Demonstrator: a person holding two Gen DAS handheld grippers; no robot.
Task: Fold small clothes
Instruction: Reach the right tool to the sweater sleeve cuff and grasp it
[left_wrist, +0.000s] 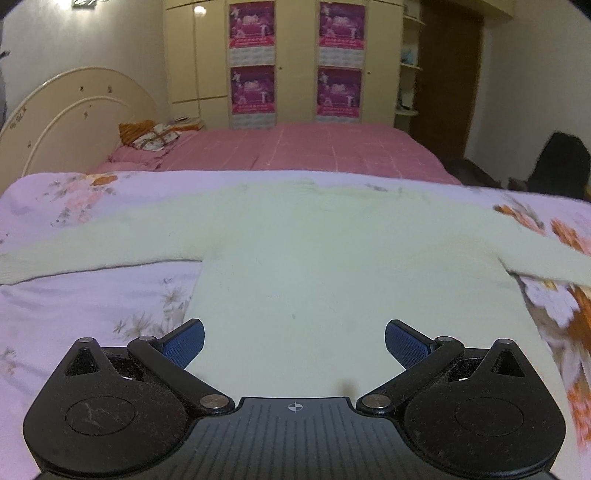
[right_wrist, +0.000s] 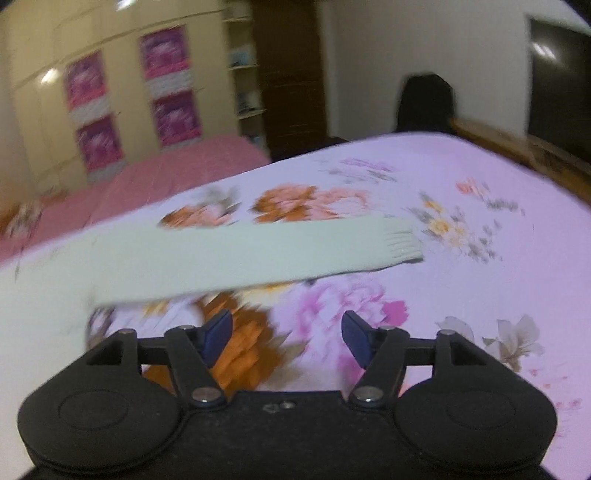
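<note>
At frame bottom, both tongs gape empty: left tongs (left_wrist: 294, 341) over pale-green knit sweater (left_wrist: 314, 258) body; right tongs (right_wrist: 286, 338) w/ sleeve above, over floral bedsheet (right_wrist: 461, 295).

Both wrist cameras look forward and downward, close over the floral bedsheet (left_wrist: 74, 295). The left view faces the wardrobe (left_wrist: 295, 62) squarely; the right view is tilted and blurred, seeing the wardrobe (right_wrist: 122, 96) at its left. Both show the pale sweater (left_wrist: 314, 266).
</note>
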